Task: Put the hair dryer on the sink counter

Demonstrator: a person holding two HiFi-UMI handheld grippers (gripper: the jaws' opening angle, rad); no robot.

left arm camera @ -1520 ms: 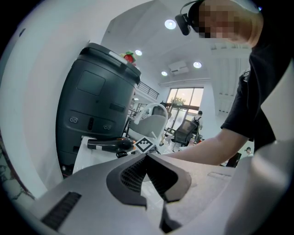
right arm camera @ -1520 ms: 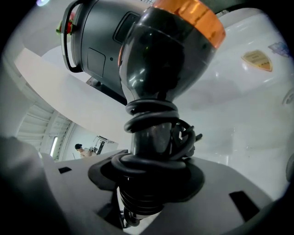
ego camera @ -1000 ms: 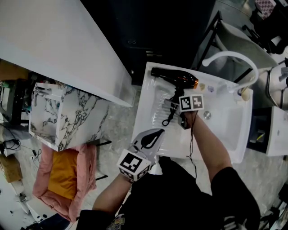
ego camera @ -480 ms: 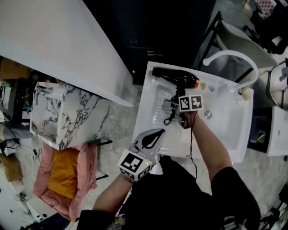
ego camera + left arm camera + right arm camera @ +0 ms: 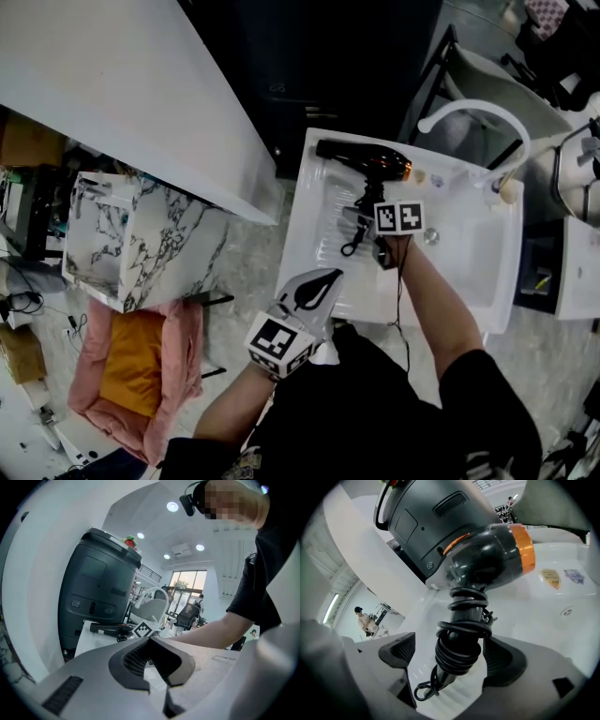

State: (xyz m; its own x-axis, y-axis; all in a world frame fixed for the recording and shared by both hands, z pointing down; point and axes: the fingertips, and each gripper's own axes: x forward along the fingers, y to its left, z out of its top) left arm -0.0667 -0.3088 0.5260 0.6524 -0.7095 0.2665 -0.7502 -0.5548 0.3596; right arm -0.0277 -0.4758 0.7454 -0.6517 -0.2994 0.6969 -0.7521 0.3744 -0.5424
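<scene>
1. The right gripper [image 5: 451, 654] had its fingers [image 5: 397, 652] spread wide, having just been opening. The dryer [image 5: 487, 559] had its handle [image 5: 461, 625] standing between them. Neither pad pressed on it, though one sat very close.
2. The cord [image 5: 465, 603] was wound round that handle, and a loose loop [image 5: 421, 692] hung at its end, just beside one finger. I judged that a crooked pull-back could hook the loop or brush the coils and drag the dryer along.
3. The dryer lay on the bench [image 5: 298, 202] with its barrel along the back rim and its handle pointing toward the person over the ribbed part. I could not tell whether the handle's end touched the surface. If it rested only on the round barrel, a nudge from a finger might have rolled it.
4. The basin [image 5: 459, 258] lay beside it, so a roll or slide that way could have tipped the dryer in. Its nozzle end also lay near the bench's back corner.
5. The left gripper [image 5: 305, 295] had its fingers pressed together on nothing. It was held low by the person's body, well apart from the dryer.
</scene>
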